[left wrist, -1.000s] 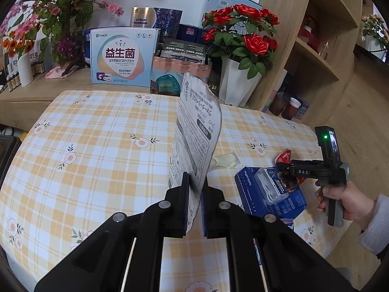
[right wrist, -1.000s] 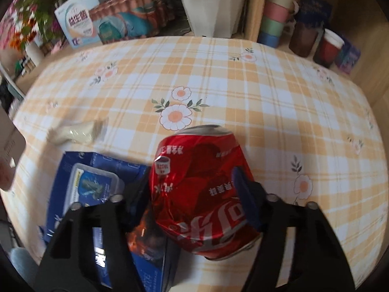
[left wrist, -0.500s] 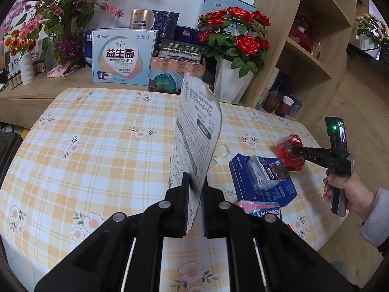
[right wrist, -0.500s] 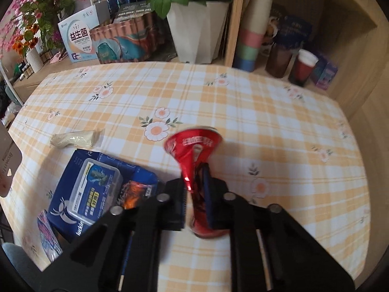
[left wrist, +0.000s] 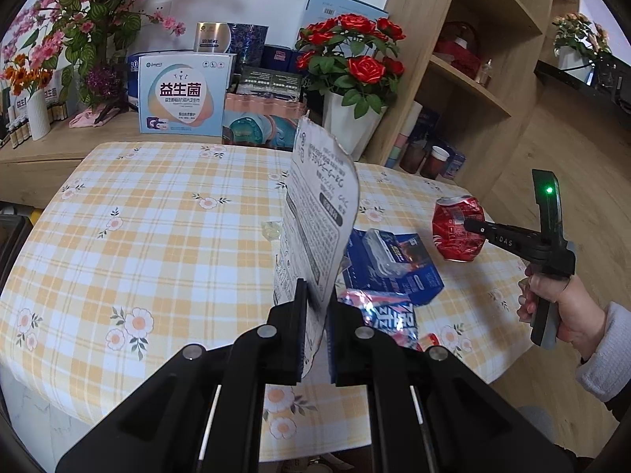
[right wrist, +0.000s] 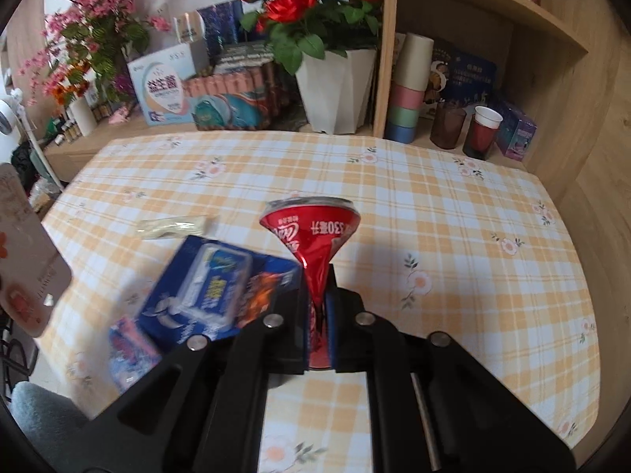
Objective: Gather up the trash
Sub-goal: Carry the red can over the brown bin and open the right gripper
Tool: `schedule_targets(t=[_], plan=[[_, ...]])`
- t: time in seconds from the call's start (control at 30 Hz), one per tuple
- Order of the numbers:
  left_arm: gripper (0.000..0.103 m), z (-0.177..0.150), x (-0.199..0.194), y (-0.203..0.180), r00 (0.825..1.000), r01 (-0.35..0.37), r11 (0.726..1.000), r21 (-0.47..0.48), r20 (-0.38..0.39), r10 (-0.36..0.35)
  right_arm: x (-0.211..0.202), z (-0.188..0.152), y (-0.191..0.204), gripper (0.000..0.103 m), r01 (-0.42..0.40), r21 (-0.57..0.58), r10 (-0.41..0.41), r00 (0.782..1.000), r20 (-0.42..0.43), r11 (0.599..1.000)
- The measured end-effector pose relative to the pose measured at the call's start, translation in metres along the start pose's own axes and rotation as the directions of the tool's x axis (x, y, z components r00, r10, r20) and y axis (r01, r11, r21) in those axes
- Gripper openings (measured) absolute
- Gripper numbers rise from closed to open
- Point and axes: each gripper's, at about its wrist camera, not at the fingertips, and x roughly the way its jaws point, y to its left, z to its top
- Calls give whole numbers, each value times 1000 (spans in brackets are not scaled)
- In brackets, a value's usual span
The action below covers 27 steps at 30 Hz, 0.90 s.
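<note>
1. Since 1 s ago my R gripper (right wrist: 319,315) closed its jaws on the red can (right wrist: 311,232) and lifted it off the tablecloth; the can is now pinched flat at the waist between the pads, its rim end flared out in front.
2. From the L cam the can (left wrist: 457,232) hangs above the right edge of the table (left wrist: 157,236), held by the R gripper (left wrist: 471,226) with the person's hand (left wrist: 560,303) on the grip.
3. L gripper (left wrist: 317,323) is clamped on a printed paper packet (left wrist: 319,213), standing upright between the fingers, same as before.
4. On the cloth near the right edge, under the can: blue box w/ clear blister (left wrist: 390,264). Just in front of it, toward the near edge, a shiny pink-blue wrapper (left wrist: 378,311).
5. Small clear wrapper (right wrist: 173,226) lies beyond the blue box, toward table centre.
6. Behind the far edge: white pot of red roses (left wrist: 351,118), boxes, wooden shelf w/ cups.
</note>
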Motion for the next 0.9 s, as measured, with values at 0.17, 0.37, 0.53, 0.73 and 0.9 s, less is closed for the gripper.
schedule_targets(t=[0.17,0.37,0.53,0.73,0.9], plan=[[9,-20,-21,-11,1000,19,1000,-17,-4,-19,-36,-23,15,10,-82,30,81,996,32,996],[9,-45,-44,-24,999,39,999,-30,-16,-39,-72,-65,36,10,-159,29,158,987,34,987],[9,-64,-62,-32,998,53,998,-44,-21,-54,-92,-107,46,10,-203,63,204,979,-5,977],[9,-84,-85,-41,998,54,997,-54,-10,-54,-111,-154,63,10,-236,59,240,968,-68,970],[9,-101,-96,-43,998,53,996,-73,-15,-54,-120,-183,80,10,-268,38,271,953,-138,963]])
